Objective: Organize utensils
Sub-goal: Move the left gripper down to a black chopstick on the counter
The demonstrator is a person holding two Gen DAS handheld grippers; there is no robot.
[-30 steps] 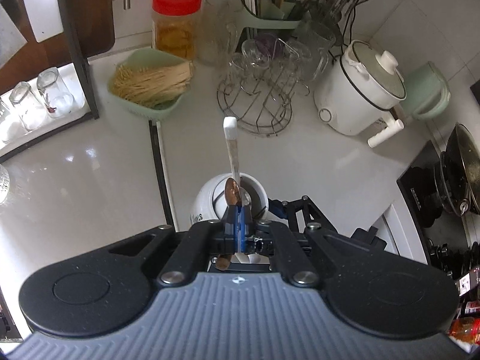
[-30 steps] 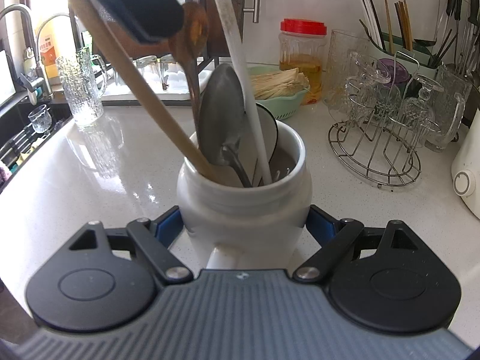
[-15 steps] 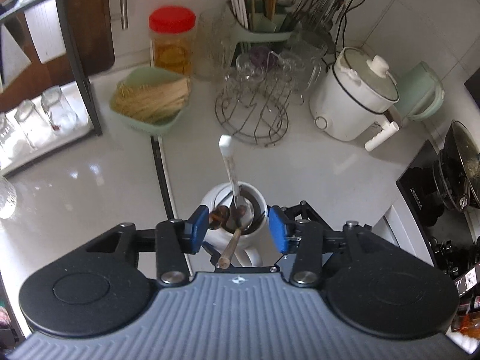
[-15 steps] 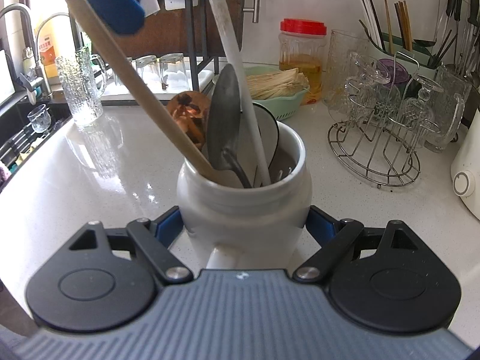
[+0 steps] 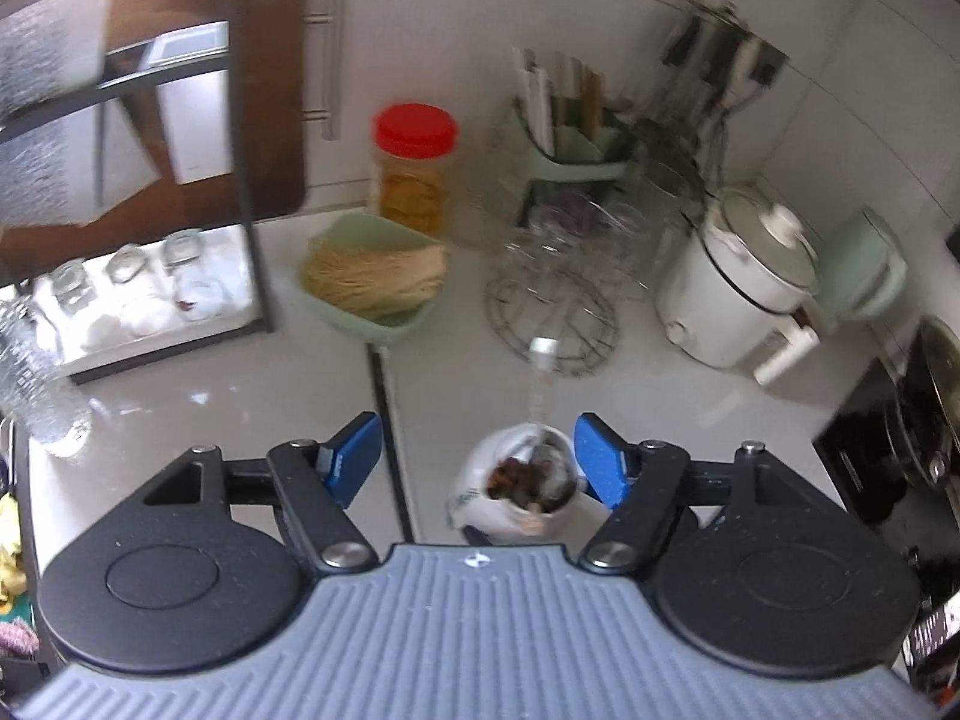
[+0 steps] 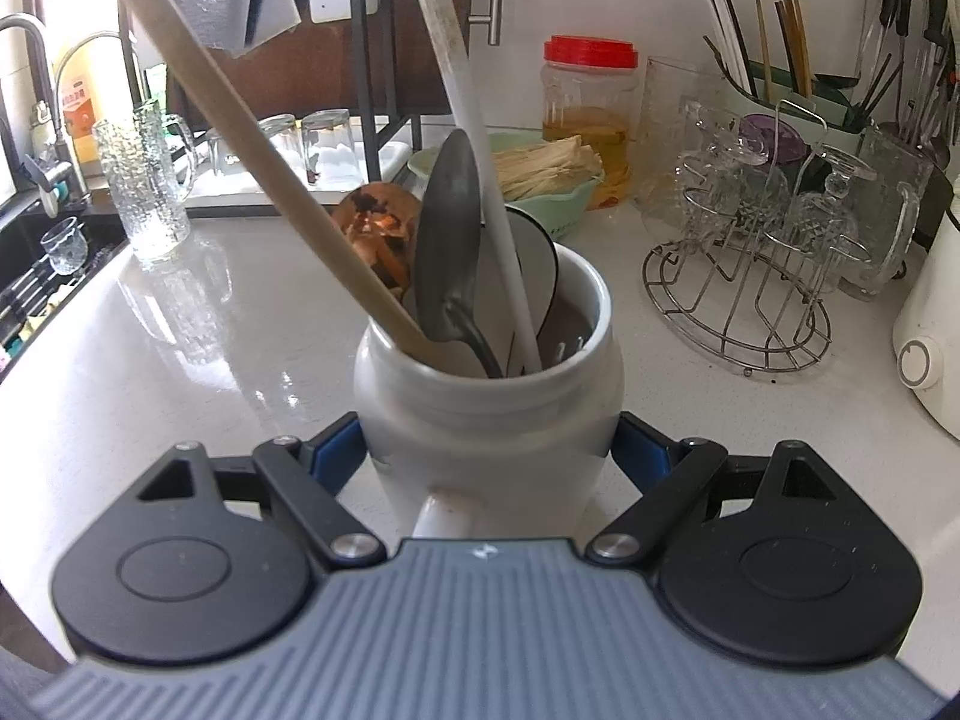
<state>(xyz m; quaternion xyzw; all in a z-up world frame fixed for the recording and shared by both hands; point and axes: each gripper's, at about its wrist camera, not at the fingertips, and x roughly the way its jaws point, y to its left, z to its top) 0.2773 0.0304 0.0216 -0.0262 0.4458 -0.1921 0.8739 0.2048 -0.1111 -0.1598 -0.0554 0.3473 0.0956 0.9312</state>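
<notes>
Copper spoon [image 6: 375, 228] released; left claw [image 5: 477, 462] opening.

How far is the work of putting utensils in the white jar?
Done: wooden, grey metal, copper and white utensils stand in the white jar. In hand: the right tool clamps the jar; the left tool is opening, empty. Left: no loose utensils are visible.

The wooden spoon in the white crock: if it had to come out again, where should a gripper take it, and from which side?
Probably high on the bare handle of the wooden spoon, from above. It leans up and left out of the crock, clear of the metal spoon and white handle, while its lower end is crowded inside. The right gripper clamps the crock; the left gripper is opening, empty.
</notes>
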